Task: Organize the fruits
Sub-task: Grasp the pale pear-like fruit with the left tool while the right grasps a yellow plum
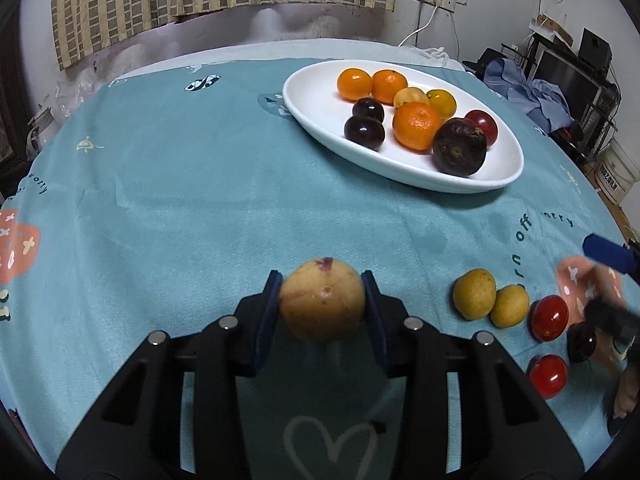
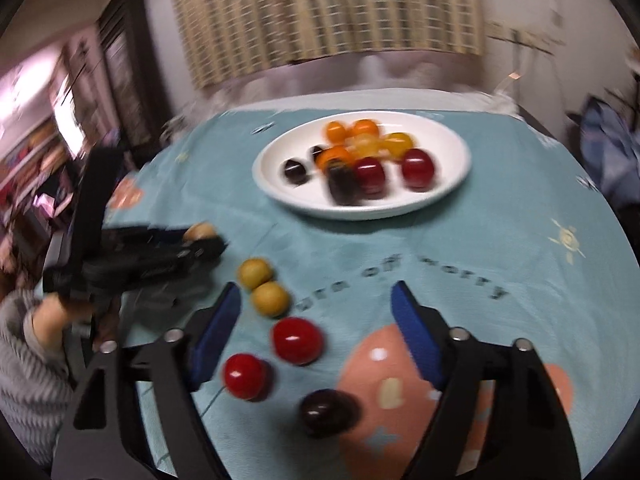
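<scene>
Gripping a round, blotchy yellow fruit [image 1: 322, 300]: left claw [image 1: 322, 304].

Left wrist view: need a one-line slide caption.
Left gripper holds a yellow fruit above the teal tablecloth, with the white plate of fruit ahead and loose fruits at right.

We see a matt teal cloth [image 1: 192, 200] covering the table, a glossy white plate [image 1: 316, 108] that looks ceramic, and shiny smooth red fruits [image 1: 550, 317]. The yellow fruit [image 1: 322, 300] has a dull, blotched skin; the left gripper [image 1: 322, 304] looks like black matt plastic.
</scene>
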{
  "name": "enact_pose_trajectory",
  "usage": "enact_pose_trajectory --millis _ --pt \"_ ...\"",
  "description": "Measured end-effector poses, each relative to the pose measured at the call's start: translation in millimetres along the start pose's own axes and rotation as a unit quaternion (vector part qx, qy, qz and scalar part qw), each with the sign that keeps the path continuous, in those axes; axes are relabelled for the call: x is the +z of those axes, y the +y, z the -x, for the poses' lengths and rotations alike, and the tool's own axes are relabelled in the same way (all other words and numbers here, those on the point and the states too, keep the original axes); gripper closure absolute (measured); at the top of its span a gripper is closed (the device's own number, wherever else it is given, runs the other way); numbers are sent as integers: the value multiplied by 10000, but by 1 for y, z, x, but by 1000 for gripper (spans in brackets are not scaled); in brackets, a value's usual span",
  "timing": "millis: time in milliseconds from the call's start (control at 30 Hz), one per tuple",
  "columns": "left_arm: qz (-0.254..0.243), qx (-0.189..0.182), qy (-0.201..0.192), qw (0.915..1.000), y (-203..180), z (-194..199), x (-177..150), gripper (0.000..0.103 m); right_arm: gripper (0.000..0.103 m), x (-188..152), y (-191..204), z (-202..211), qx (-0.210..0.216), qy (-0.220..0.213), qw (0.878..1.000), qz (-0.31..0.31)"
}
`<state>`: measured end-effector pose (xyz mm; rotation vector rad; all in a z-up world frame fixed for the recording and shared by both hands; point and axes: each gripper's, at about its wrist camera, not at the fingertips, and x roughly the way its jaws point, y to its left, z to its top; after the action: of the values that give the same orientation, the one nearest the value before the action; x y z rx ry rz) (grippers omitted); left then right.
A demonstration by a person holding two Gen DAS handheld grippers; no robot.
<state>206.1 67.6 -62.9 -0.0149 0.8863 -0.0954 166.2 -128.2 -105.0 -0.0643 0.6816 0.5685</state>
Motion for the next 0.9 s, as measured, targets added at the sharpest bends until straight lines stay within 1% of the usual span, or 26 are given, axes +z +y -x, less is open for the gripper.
enact_pose_trajectory --millis 100,167,200,267,400,433,533,567,600,767,900 --pt "3 -5 3 10000 0 0 0 62 40 2 20 -16 -139 256 9981 543" --pt "5 -8 5 10000 0 -1 0 62 49 3 29 -29 -189 483 9955 792" --pt "1 -3 7 10000 0 -1 0 62 50 4 32 -36 -198 592 9942 875" --pt "-20 22 13 10000 -1 -1 0 62 54 5 34 -44 -195 706 9930 923" --pt "-45 49 19 10000 -2 -2 0 61 55 7 32 -54 -166 820 9928 863" --pt "-53 57 21 10000 -3 -2 0 61 57 8 32 -56 -160 832 9928 851" --pt "-62 65 21 10000 -3 -2 0 61 66 8 33 -57 -224 804 9922 921" --pt "-61 64 21 10000 -3 -2 0 61 71 8 34 -57 -205 778 9924 931" --pt "-61 63 20 10000 -3 -2 0 61 75 9 34 -56 -194 743 9926 940" --pt "-61 -2 -36 10000 -3 1 0 62 75 8 28 -41 -140 525 9955 774" --pt "-107 4 -203 9997 -7 10 -1 62 75 15 5 -18 -84 188 9994 265"
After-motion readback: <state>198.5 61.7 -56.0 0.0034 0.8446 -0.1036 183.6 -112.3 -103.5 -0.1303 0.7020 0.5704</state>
